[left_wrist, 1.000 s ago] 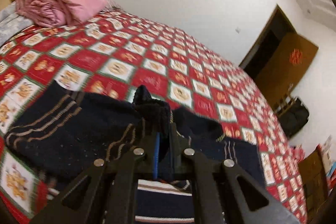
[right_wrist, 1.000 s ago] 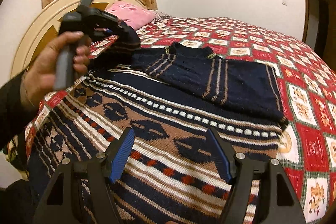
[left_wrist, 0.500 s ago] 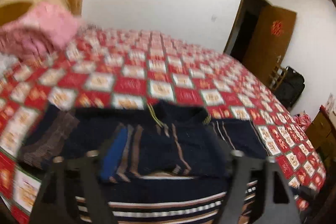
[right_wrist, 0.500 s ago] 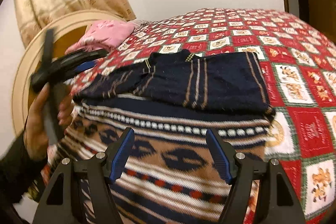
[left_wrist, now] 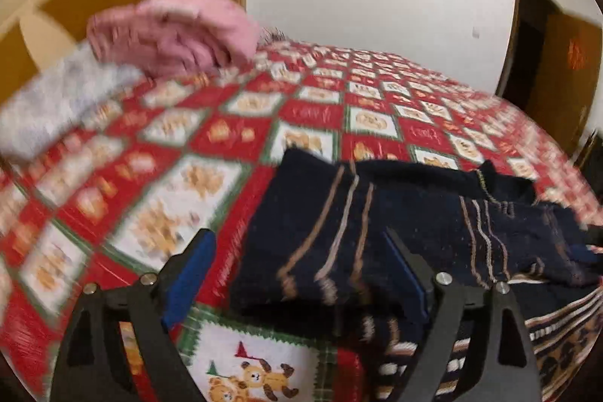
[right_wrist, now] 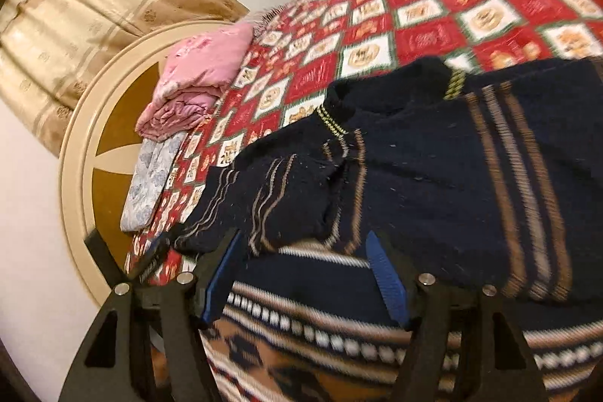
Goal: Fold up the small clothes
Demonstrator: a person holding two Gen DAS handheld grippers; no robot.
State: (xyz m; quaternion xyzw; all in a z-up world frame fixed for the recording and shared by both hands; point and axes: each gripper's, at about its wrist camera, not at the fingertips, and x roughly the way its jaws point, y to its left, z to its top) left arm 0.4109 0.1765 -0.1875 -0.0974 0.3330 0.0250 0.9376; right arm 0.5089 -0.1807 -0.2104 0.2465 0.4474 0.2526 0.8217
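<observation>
- The navy striped sweater (left_wrist: 395,232) is being seen lying on the red patchwork bedspread (left_wrist: 233,134), with its lower edge resting on a larger patterned knit (right_wrist: 339,338) spread beneath it.
- One sleeve (right_wrist: 260,202) is being shown folded in across the sweater's body, so the first fold is being judged as done; the collar (right_wrist: 331,123) is lying open toward the headboard (right_wrist: 86,176).
- The left gripper (left_wrist: 301,274) is being held released: its jaws have just been opening, and the folded edge of the sweater is sitting between the blue pads without being pinched.
- The right gripper (right_wrist: 305,274) is being held apart as well, its jaws having just been closing a little, with nothing pressed between them; it is hovering over the seam where the sweater meets the patterned knit.
- The other sleeve is not being shown clearly in either view, so whether it is folded cannot be told.
- The remaining work is being judged as the bringing of the hem up toward the collar and the squaring of the bundle.
- A folded pink blanket (right_wrist: 199,81) and a pale grey cloth (right_wrist: 150,179) are being left untouched near the headboard, well apart from the sweater.
</observation>
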